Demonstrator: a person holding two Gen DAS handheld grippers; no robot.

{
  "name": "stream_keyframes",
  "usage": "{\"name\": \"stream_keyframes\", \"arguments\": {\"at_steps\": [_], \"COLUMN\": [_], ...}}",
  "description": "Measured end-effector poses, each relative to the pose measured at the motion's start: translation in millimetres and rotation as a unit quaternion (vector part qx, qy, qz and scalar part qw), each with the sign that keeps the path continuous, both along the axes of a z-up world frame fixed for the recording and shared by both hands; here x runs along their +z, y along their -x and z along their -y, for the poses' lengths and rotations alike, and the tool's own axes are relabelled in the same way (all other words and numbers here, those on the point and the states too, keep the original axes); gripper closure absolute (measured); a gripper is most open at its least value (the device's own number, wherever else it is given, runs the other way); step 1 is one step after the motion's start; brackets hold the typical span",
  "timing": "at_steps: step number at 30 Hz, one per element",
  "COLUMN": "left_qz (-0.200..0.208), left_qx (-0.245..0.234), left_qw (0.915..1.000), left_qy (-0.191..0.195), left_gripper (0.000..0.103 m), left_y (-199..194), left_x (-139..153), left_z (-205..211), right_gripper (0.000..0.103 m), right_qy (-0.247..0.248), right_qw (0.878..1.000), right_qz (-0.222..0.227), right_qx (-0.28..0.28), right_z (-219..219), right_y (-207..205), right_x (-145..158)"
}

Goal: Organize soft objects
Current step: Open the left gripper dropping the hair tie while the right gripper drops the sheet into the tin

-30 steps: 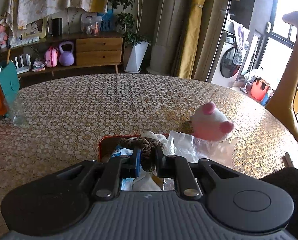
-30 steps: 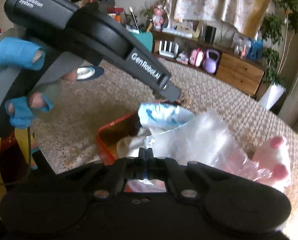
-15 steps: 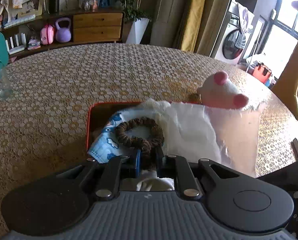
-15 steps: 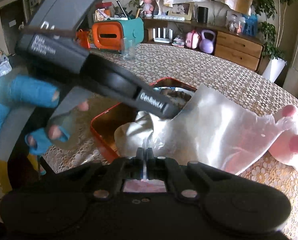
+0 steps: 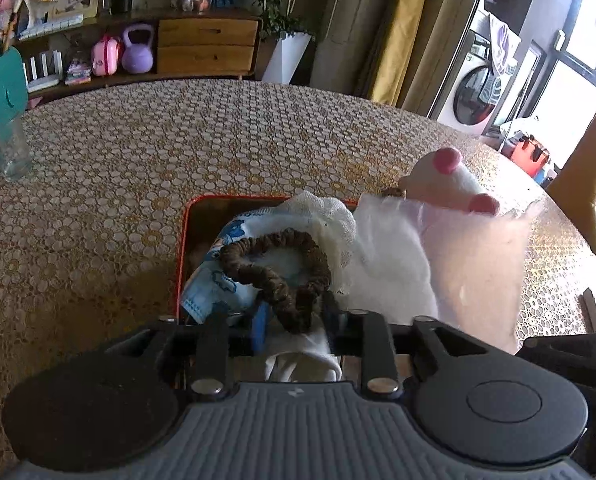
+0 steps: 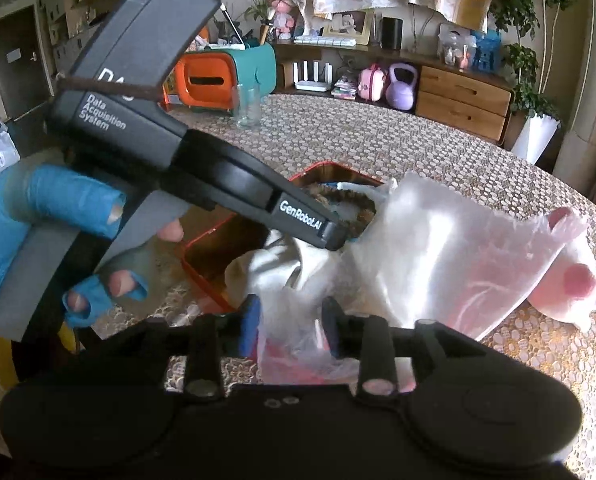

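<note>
Only the right wrist view showed the blue-gloved hand [image 6: 38, 232]. The left gripper [image 5: 294, 316] stood parted around the brown scrunchie [image 5: 278, 272]; the right gripper [image 6: 290, 328] gaped over the plastic bag [image 6: 450, 256].

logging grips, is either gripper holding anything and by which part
Right gripper: jaws open, near edge of plastic bag between them, nothing held. Left gripper: near end of brown scrunchie between its jaws; pinch cannot be told.
</note>
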State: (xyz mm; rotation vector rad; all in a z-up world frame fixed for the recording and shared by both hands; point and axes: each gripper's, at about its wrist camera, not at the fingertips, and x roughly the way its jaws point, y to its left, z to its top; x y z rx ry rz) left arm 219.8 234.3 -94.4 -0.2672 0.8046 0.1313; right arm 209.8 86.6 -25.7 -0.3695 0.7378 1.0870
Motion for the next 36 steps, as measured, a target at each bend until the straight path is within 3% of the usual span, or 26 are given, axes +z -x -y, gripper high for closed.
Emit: {"name": "stream_keyframes", "arguments": {"at_steps": [1, 3, 8, 14, 17, 30, 36], "left_qz": [0.003, 0.013, 0.032, 0.053, 0.065, 0.096, 0.101], "left_qx": [0.001, 0.007, 0.011, 0.012, 0.01, -0.002, -0.002], "left_qw": [1.0, 0.9998, 0.9993, 0.9976, 0.9965, 0.9919, 0.9919], "left_qy": [-0.004, -0.011, -0.017, -0.043, -0.052, -0.083, -0.077], "left_gripper": [0.061, 0.04, 0.039, 0.038, 0.031, 0.024, 0.023], "left_y": [1, 6, 18, 35, 46, 91, 111], "left_x": [3, 8, 23, 45, 53, 81, 81], "left_z": [1, 2, 2, 8, 11, 45, 64], "right_gripper": [0.064, 0.06, 0.042, 0.033, 0.026, 0.009, 0.001], "right_qy": [-0.002, -0.007, -0.024, -0.053, -0.074, -0.151, -0.183], "right_qw": [1.0, 1.0, 1.0, 0.998, 0.996, 0.98, 0.97], "right_qz": [0.001, 0.004, 0.013, 0.017, 0.02, 0.041, 0.062], "right_qx": [0.001, 0.0, -0.006, -0.025, -0.039, -0.121, -0.147], "right_z": [1, 4, 10, 30, 43, 105, 128], "right_y": [1, 3, 9, 12, 13, 25, 37], "right_x": [1, 3, 12, 29, 40, 71, 76]}}
